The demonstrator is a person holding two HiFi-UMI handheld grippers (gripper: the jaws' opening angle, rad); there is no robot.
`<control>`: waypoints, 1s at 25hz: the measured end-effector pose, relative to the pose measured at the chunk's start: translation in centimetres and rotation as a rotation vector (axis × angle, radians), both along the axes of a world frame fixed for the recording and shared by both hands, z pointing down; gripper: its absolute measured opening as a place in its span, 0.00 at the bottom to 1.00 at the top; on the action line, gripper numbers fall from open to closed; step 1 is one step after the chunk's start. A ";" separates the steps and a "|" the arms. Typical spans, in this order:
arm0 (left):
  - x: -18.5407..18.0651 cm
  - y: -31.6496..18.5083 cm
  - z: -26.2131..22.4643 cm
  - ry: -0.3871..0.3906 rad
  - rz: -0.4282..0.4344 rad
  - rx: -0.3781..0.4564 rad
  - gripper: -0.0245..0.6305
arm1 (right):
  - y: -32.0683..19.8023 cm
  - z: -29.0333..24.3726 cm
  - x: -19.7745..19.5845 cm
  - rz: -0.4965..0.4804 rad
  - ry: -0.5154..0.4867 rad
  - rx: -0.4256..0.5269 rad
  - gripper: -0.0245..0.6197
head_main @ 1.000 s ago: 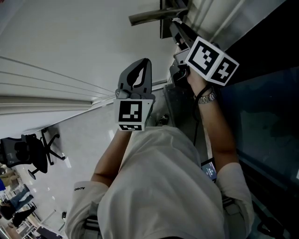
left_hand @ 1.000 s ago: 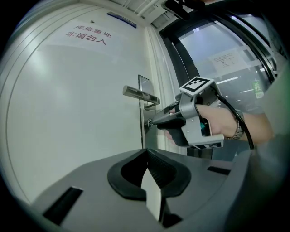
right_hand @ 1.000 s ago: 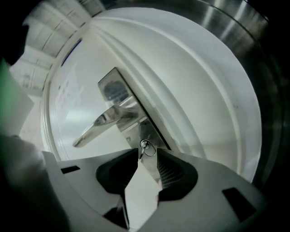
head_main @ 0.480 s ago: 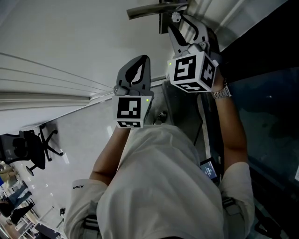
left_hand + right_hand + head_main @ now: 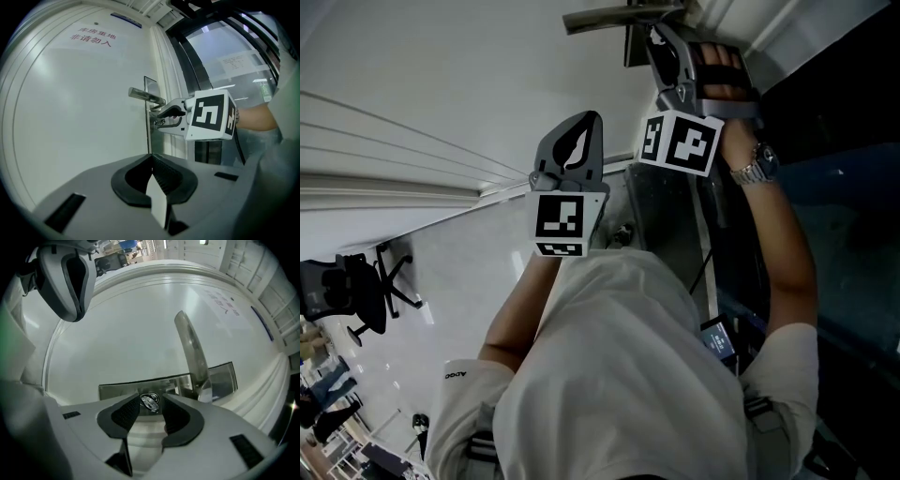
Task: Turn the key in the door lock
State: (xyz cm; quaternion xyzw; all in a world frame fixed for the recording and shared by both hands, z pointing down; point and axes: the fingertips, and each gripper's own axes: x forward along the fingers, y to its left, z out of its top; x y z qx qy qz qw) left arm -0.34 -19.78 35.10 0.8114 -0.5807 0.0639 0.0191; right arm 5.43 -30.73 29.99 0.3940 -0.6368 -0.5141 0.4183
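The key (image 5: 150, 402) sits in the lock of the steel plate (image 5: 122, 389), below the lever handle (image 5: 191, 350) of the white door (image 5: 441, 66). My right gripper (image 5: 151, 405) points at the lock; its jaws have just been opening and now stand open, with the key head between the pads and a gap on each side. In the head view the right gripper (image 5: 664, 42) is up at the lock, under the handle (image 5: 609, 17). My left gripper (image 5: 586, 127) is held shut and empty in front of the door, left of the lock.
A dark glass panel (image 5: 844, 187) in a black frame runs to the right of the door. An office chair (image 5: 356, 300) stands on the pale floor far behind. The person's torso (image 5: 619, 375) fills the lower middle of the head view.
The right gripper has rolled about its own axis at the lock, so its marker cube shows other faces and the hand now lies on top. The left gripper has stayed still.
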 end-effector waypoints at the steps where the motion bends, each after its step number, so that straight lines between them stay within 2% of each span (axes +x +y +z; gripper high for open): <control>1: 0.0 0.0 -0.1 0.000 -0.002 0.000 0.05 | -0.1 0.1 0.0 0.003 0.009 -0.004 0.27; 4: 0.0 0.2 -0.3 -0.002 -0.005 0.001 0.05 | -0.2 0.0 0.2 0.012 0.010 0.020 0.20; 7: -0.3 0.1 -0.3 -0.002 -0.013 0.000 0.05 | -0.3 -0.1 0.2 0.028 -0.011 0.044 0.19; 11: -0.4 0.1 -0.3 -0.002 -0.015 0.000 0.05 | -0.3 -0.2 0.1 0.052 -0.070 0.031 0.18; 18: -0.2 -0.1 -0.5 0.003 -0.014 0.007 0.05 | -0.3 -0.5 0.2 0.061 -0.235 -0.049 0.18; 25: 0.0 0.2 -0.7 0.007 -0.009 0.006 0.05 | -0.2 -1.1 0.4 0.085 -0.451 -0.141 0.17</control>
